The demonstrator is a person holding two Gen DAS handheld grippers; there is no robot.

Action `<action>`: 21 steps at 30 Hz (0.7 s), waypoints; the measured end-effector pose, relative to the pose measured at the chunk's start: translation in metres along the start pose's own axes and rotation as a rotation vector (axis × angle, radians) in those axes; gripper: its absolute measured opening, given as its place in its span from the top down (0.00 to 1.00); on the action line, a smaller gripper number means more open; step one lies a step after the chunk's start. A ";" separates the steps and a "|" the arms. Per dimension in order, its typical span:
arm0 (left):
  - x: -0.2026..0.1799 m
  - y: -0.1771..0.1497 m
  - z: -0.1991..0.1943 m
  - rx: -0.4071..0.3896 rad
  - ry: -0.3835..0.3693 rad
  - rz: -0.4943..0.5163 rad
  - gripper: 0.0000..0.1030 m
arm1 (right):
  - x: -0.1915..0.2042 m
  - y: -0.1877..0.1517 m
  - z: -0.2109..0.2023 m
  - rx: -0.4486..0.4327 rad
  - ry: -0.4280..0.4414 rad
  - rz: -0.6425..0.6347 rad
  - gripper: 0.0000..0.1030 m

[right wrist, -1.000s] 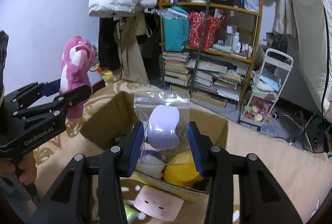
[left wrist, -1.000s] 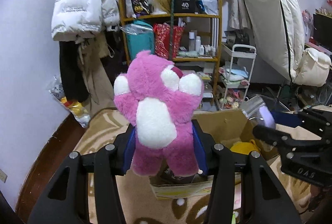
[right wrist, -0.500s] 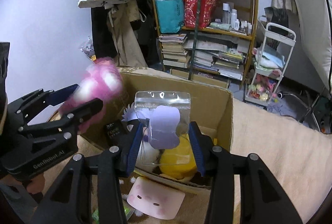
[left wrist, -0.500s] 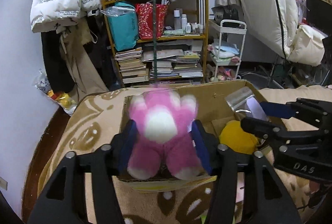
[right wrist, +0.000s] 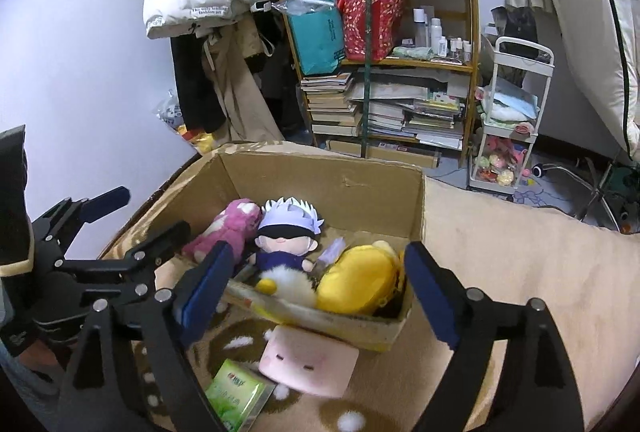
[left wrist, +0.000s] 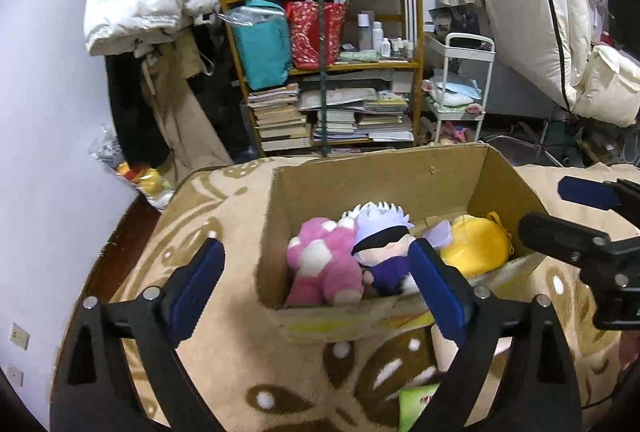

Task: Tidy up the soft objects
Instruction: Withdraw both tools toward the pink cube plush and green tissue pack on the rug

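both grippers empty and wide open over the cardboard box

left gripper and right gripper grip nothing; pink plush, doll and yellow plush lie in the box; pink cushion and a green packet, perhaps tissues, wait on the blanket just before the box's near wall; cushion looks light and squashy, pinch its middle; open room to the right.
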State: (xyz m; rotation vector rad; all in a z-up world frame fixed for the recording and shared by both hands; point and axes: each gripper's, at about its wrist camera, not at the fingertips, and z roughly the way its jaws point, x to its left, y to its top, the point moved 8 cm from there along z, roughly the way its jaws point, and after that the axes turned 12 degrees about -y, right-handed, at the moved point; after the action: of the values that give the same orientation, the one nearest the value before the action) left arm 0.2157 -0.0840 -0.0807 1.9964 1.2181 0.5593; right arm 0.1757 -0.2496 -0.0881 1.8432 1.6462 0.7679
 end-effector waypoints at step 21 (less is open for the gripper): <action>-0.001 -0.058 -0.085 0.072 0.015 -0.100 0.05 | 0.019 -0.048 -0.071 0.023 0.020 -0.031 0.00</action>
State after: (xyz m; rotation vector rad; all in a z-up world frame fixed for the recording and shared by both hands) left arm 0.1242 -0.0379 -0.0698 1.9813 1.3561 0.4883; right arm 0.0936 -0.2244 -0.0729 1.8268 1.6990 0.7589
